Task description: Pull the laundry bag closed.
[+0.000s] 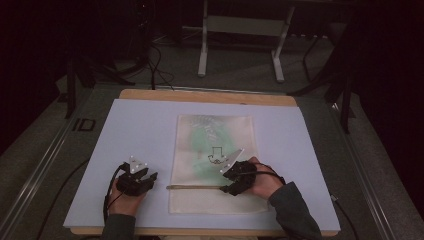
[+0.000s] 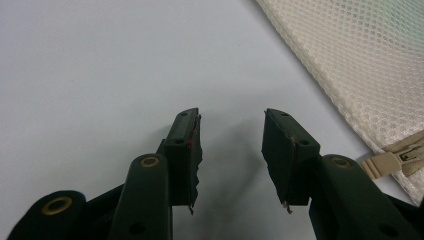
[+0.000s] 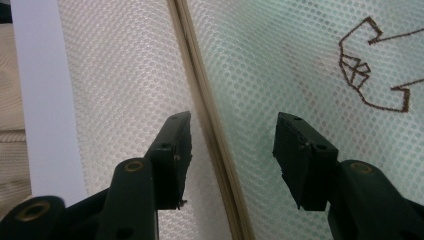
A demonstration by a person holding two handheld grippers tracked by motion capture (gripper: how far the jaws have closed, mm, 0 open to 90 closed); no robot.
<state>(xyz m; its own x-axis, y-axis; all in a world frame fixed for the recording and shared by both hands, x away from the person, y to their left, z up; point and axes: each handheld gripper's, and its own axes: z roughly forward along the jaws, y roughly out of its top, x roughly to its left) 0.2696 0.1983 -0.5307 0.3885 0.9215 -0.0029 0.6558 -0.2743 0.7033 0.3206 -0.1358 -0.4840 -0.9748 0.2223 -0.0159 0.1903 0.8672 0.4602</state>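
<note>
**Mesh bag zipper: right claw lined up, nothing grabbed yet**

So the setup, big stuff first: a pale sheet (image 1: 145, 130) covers the table, and the mesh bag (image 1: 215, 135) lies flat in the middle of it, a bit toward 3 o'clock from centre. The bag is taller than it's wide, so its long axis runs 12 to 6. There's something green inside and a little brown logo (image 1: 216, 156) near the middle.

The zipper (image 1: 195, 187) crosses the bag near its 6 o'clock end, running 9 to 3, square to the long axis. In the left gripper view its beige pull tab (image 2: 387, 162) sits at the bag's 9 o'clock edge.

Right gripper (image 1: 231, 183) hovers over the zipper's 3 o'clock end. In the right gripper view the jaws stand wide apart with the zipper line (image 3: 210, 125) running between them, pads not pressing on anything I can see. Empty.

Left gripper (image 1: 142, 179) rests on the sheet just off the bag at 9 o'clock, jaws also spread wide, holding nothing.

My read: this is the approach step before working the zipper. Next move probably needs one claw to pinch that small tab squarely while the other pins the mesh so the bag doesn't slide along.
</note>
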